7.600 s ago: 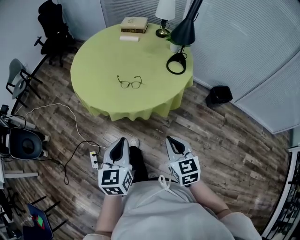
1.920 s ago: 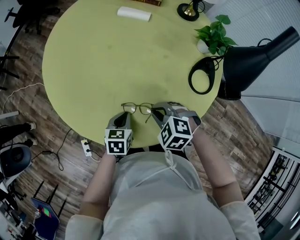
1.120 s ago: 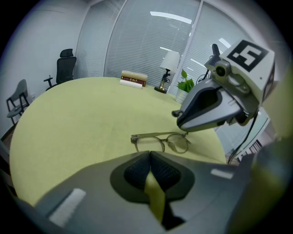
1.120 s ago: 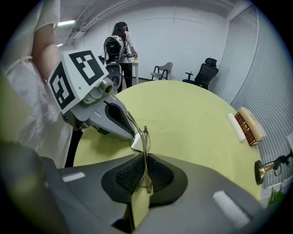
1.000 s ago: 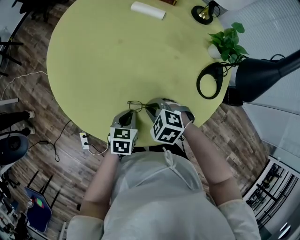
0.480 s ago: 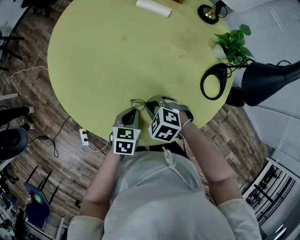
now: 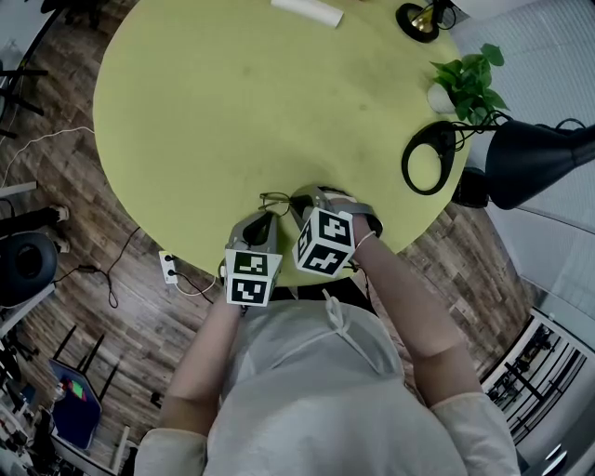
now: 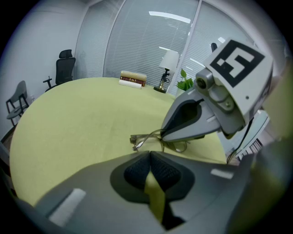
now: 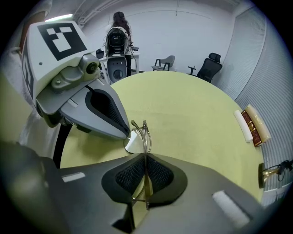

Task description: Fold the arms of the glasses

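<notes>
- Both grippers sit side by side over the near edge of the table, tips angled toward each other. The right gripper (image 9: 145, 157) has its jaws closed on the thin wire frame of the glasses (image 9: 144, 132), which run edge-on between its dark pads; which part of the frame it holds I cannot tell. The left gripper (image 8: 149, 154) has its jaws pressed together with nothing between them, its tip just beside the glasses.
- Round table (image 7: 232, 93) under a yellow-green cloth, standing on a wood-plank floor (image 7: 74, 158).
- Person's forearms reach forward from the torso, the left arm (image 7: 200, 363) bare and fairly straight, the right arm (image 7: 409, 316) bent inward at the wrist so its gripper is rolled to one side.
- Black desk lamp (image 7: 530, 158) at the table's right edge, its ring base (image 7: 428, 169) on the cloth.
- Marker cubes — the left cube (image 7: 247, 277) and the right cube (image 7: 323, 242) each show black-and-white square patterns.
- Small green plant (image 7: 468, 82) near the lamp base.
- Stacked books (image 8: 133, 78) at the far side; spine print too small to read.
- White roll (image 7: 308, 11) near the far edge.
- Glasses — close to the table's near edge, between the two tips; resting or lifted, I cannot tell.
</notes>
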Motion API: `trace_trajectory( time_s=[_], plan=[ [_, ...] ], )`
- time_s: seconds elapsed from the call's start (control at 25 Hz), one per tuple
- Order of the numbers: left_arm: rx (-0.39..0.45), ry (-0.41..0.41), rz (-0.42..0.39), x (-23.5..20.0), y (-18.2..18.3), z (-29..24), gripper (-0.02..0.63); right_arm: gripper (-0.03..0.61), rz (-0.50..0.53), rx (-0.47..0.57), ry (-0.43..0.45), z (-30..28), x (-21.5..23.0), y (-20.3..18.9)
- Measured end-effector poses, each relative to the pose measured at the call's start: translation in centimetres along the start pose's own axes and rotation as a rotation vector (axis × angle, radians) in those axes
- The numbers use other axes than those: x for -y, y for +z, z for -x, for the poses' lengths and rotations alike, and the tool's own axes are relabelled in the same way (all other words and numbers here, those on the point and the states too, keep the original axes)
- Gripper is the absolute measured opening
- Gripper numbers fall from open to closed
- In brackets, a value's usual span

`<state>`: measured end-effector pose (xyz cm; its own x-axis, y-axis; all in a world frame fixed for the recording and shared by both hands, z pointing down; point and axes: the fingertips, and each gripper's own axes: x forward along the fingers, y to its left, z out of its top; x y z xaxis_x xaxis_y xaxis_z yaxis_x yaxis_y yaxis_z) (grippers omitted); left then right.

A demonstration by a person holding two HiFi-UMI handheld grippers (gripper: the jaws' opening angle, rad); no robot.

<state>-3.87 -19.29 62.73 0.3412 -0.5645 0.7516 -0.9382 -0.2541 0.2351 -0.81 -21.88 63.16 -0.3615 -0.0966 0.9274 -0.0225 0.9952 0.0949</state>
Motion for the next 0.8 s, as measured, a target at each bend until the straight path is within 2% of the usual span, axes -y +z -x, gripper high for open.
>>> trace_trajectory(
  time_s=[0.16,0.32,0.44,0.48,0.64,0.8],
  plan=[
    [0.000,-0.004,0.006,-0.1,-0.1,0.1,0.006,0.014,0.022,-0.002,-0.014,-0.1,-0.1,0.2],
    [-0.011,-0.014,0.021,0.0,-0.2,0.0,0.006,0.022,0.000,0.005,-0.041,0.0,0.2,0.1],
    [-0.024,-0.037,0.042,0.4,-0.3,0.1,0.006,0.117,-0.007,-0.001,-0.084,0.3,0.7,0.1],
    [-0.016,-0.043,0.045,0.6,0.0,0.3,0.006,0.126,-0.005,0.005,-0.096,0.6,0.8,0.2],
    [0.009,-0.051,0.017,1.0,0.6,1.4,0.006,0.137,-0.042,0.070,-0.117,2.4,0.8,1.0],
    [0.046,-0.058,0.009,1.4,1.7,3.3,0.006,0.132,-0.128,0.166,-0.140,5.4,0.4,1.8]
  ],
)
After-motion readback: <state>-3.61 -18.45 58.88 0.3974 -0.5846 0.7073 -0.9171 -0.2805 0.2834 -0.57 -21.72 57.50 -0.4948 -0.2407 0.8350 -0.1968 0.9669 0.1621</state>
